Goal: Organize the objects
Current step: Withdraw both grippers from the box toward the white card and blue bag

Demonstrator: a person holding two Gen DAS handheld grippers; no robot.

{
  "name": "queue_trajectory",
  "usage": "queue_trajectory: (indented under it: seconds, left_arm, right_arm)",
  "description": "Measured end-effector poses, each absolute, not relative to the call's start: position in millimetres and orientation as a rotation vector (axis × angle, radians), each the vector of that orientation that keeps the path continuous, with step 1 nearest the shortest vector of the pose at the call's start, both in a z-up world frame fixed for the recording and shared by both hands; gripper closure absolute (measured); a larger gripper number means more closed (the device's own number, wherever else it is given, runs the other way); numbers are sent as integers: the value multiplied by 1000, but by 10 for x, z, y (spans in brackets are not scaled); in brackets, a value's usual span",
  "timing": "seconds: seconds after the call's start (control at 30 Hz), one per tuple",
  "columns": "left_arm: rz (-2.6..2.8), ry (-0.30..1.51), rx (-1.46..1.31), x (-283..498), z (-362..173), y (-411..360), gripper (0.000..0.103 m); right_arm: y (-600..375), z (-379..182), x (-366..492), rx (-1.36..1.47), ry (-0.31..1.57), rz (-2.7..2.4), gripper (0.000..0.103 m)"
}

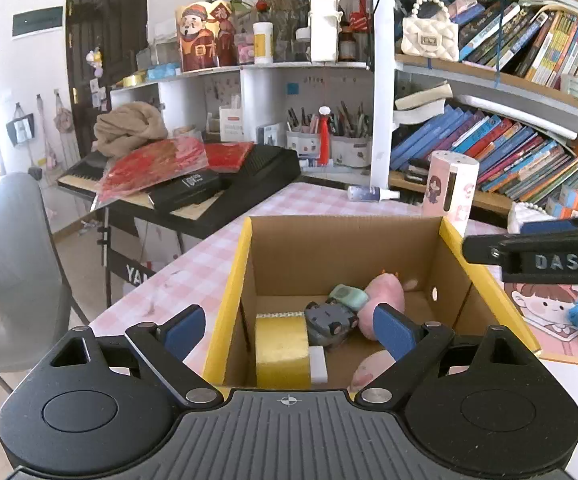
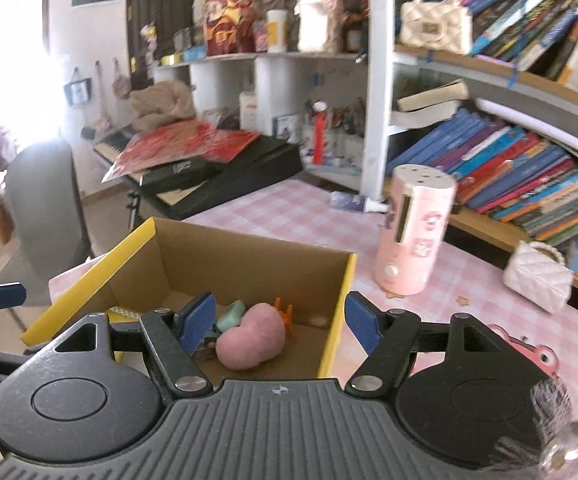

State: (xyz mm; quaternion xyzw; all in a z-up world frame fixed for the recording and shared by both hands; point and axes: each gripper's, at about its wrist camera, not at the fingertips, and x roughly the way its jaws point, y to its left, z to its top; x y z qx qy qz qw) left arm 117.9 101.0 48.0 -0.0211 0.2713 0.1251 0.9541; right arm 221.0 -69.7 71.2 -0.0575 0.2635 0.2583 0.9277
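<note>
Looking along your left gripper (image 1: 289, 332), you have its jaws spread wide and empty above the near end of the box (image 1: 455, 256). Your right gripper (image 2: 279, 320) is also released, its blue pads apart with nothing between them, straddling the box's right wall. That view is blurred, so what sits past the fingers is only roughly readable.

Inside the box, near the front left corner, a yellow tape roll (image 1: 283, 350) stands on edge with a white block (image 1: 318, 364) touching its right side. Just behind them lies a grey toy car (image 1: 329, 322), and a mint one (image 1: 349, 295) leans on it. A pink plush (image 1: 385, 300) rests against the cars toward the right wall, and something orange (image 2: 283, 312) pokes out behind it.

Beyond the box, on the pink checked tabletop, a pink cylinder (image 2: 413, 232) stands upright off the far right corner. A small spray bottle (image 1: 373, 193) lies on its side at the tabletop's back edge, below the bookshelf (image 1: 501, 152). A keyboard (image 1: 193, 184) sits off the left edge.
</note>
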Motion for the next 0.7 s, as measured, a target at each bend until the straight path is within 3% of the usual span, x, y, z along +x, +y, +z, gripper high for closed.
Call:
queue_trajectory:
  seconds: [0.7]
  left_arm:
    - [233,590,-58,383,355,1075,10]
  right_arm:
    - [-779,424,973,-165,528,382,35]
